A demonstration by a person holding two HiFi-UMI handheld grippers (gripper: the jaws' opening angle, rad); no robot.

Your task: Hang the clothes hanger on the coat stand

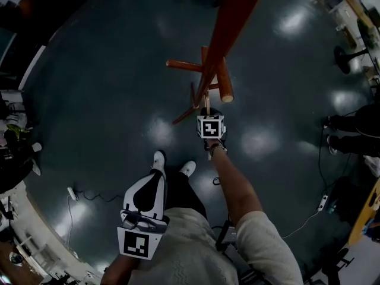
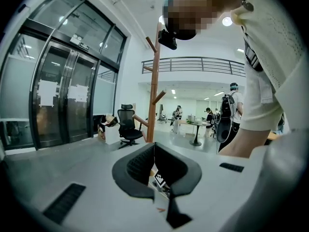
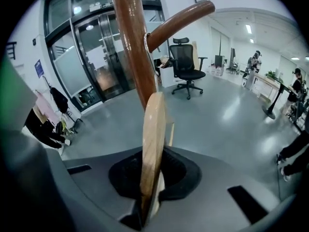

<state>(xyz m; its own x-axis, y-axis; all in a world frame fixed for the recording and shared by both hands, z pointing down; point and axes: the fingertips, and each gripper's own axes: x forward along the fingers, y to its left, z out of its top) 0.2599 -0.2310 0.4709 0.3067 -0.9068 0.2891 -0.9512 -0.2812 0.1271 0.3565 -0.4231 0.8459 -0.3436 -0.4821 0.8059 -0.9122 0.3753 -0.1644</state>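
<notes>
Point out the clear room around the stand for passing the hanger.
Bare floor lies left of the stand, out to the clutter, and right of it, up to a bystander's shoes. It is crowded at the stand itself: the pegs, the hanger and the right gripper, jaws shut on it, bunch together there.

Right gripper (image 1: 209, 116) reached up at coat stand (image 1: 209, 70) pegs, pale clothes hanger (image 1: 206, 101) edge-on between. Left gripper (image 1: 148, 195) hung low by torso. White shoes (image 1: 159, 159) stood on dark floor (image 1: 89, 100).
</notes>
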